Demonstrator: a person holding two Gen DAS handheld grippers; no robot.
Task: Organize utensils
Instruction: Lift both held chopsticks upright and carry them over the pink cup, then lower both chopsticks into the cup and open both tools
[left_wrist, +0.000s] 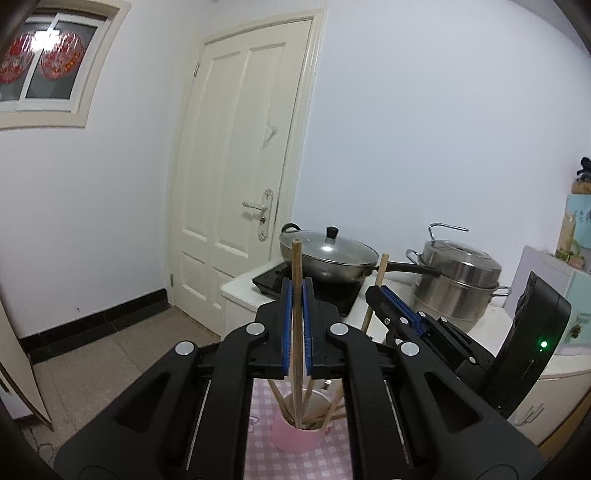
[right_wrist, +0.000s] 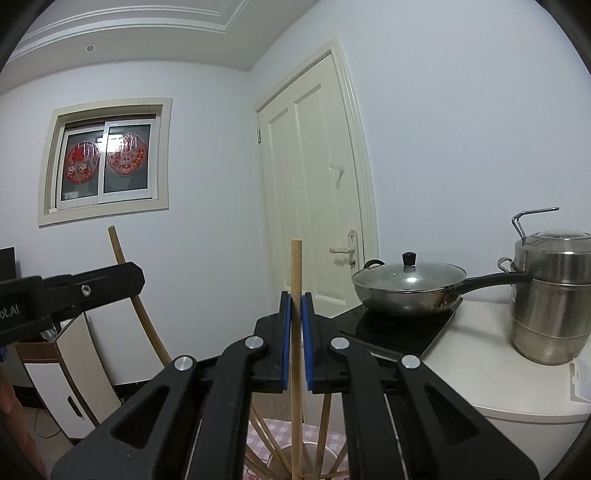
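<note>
My left gripper (left_wrist: 296, 291) is shut on a wooden chopstick (left_wrist: 296, 266) that stands upright, its lower end in a pink cup (left_wrist: 295, 435) with several other chopsticks. My right gripper (right_wrist: 296, 306) holds another upright chopstick (right_wrist: 295, 266) between its blue pads (right_wrist: 285, 325), lower end among chopsticks in a white cup (right_wrist: 314, 454). The right gripper also shows in the left wrist view (left_wrist: 380, 295), with its chopstick (left_wrist: 382, 266). The left gripper shows in the right wrist view (right_wrist: 110, 280), with its chopstick (right_wrist: 116, 243).
A pink checked cloth (left_wrist: 258, 406) lies under the cups. Behind, a white counter (right_wrist: 480, 369) bears a black induction hob (right_wrist: 399, 328) with a lidded wok (right_wrist: 406, 284) and a steel steamer pot (right_wrist: 550, 295). A white door (left_wrist: 236, 177) and tiled floor (left_wrist: 110, 369) lie to the left.
</note>
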